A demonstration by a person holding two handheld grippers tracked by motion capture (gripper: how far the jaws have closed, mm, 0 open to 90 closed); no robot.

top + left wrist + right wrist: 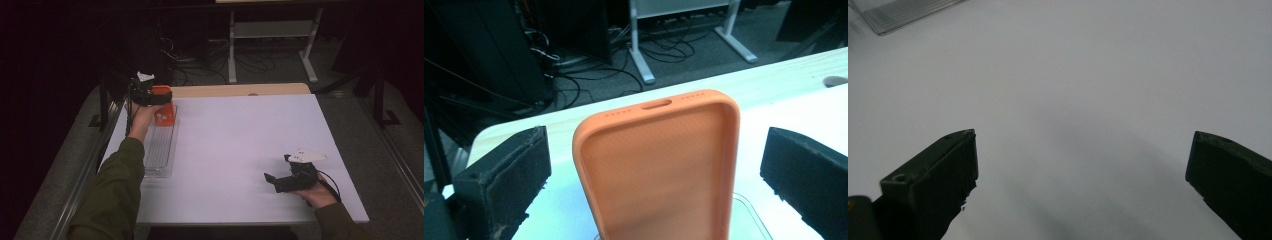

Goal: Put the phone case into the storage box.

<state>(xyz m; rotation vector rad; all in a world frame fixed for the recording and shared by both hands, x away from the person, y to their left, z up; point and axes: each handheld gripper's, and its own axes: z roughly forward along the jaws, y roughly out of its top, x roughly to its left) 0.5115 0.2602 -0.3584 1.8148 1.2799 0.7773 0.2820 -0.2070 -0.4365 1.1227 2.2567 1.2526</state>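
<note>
Your left hand-held gripper (656,165) is wide open, with a gap on both sides of the orange phone case (659,165), so it has let go. The case stands up between the jaws, hollow side facing the camera. From above, the case (164,114) sits at the far end of a long clear tray (161,150) on the left side of the white bench (240,145), with the left hand-held gripper (161,96) just over it. Your right hand-held gripper (274,181) rests near the front right edge, well apart from the case, jaws wide open with only bare bench between them
</note>
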